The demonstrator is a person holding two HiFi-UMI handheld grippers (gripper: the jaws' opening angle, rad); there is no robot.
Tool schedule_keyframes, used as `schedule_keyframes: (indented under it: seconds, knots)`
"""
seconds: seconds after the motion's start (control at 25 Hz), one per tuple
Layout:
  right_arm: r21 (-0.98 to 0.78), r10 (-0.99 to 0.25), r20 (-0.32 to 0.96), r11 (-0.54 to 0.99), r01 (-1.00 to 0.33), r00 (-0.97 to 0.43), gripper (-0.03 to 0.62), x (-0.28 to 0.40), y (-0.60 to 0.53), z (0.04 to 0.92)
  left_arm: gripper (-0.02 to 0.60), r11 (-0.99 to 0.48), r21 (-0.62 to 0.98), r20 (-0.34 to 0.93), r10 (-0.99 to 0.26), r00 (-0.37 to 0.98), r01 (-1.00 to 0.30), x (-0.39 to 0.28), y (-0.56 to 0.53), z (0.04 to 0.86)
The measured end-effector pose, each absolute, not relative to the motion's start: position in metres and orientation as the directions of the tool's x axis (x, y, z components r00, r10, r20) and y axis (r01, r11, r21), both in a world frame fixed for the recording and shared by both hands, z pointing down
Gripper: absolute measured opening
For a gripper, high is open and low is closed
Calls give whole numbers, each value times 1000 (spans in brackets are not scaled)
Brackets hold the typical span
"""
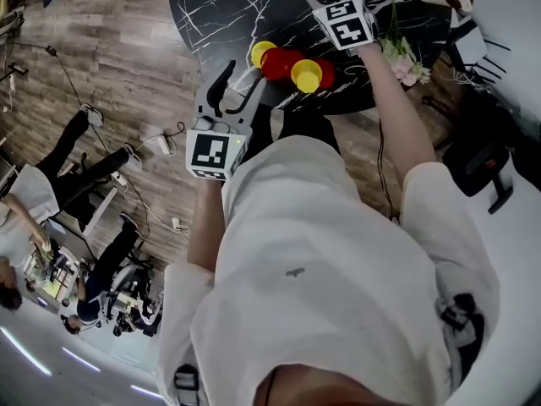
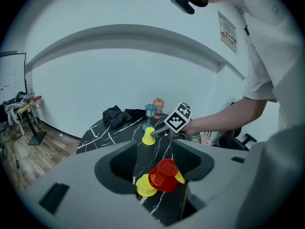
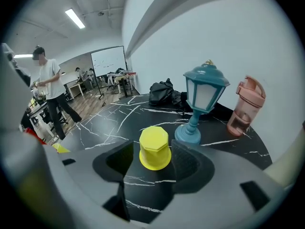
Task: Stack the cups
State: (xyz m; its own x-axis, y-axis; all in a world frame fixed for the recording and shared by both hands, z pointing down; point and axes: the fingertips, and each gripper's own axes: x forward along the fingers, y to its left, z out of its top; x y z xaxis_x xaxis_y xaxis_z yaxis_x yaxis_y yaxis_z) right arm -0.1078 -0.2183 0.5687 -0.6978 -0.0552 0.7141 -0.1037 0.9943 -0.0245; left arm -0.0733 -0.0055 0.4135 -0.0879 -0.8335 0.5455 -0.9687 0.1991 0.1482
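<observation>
Jaws of right gripper: spread, flanking the lone yellow cup on the tabletop, not pinching
Jaws of left gripper: spread, empty, red cups ahead
Risk: closing off-centre, I may knock it into the lantern

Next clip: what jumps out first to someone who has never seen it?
A bright yellow plastic cup stands upside down on the black marble table between the right gripper's open fingers, a teal lantern just behind it. At the table's near edge sits a cluster of red and yellow cups.
</observation>
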Motion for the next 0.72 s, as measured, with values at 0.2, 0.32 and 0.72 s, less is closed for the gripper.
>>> schedule_keyframes:
  seconds: [0.2,0.32,0.72]
  knots:
    - [-16,-58,723,995,-101,-688,255,-115,-216,577,233,214,143,553,-827,-101,-966,-77,3,417]
    - [-1,-65,726,995,-96,-685,253,-118,-217,581,233,231,145,562,-819,-112,-962,-78,9,419]
    - [26,-93,730,994,-108,-678,224,-123,-220,586,233,258,131,570,-810,-140,-957,-79,26,422]
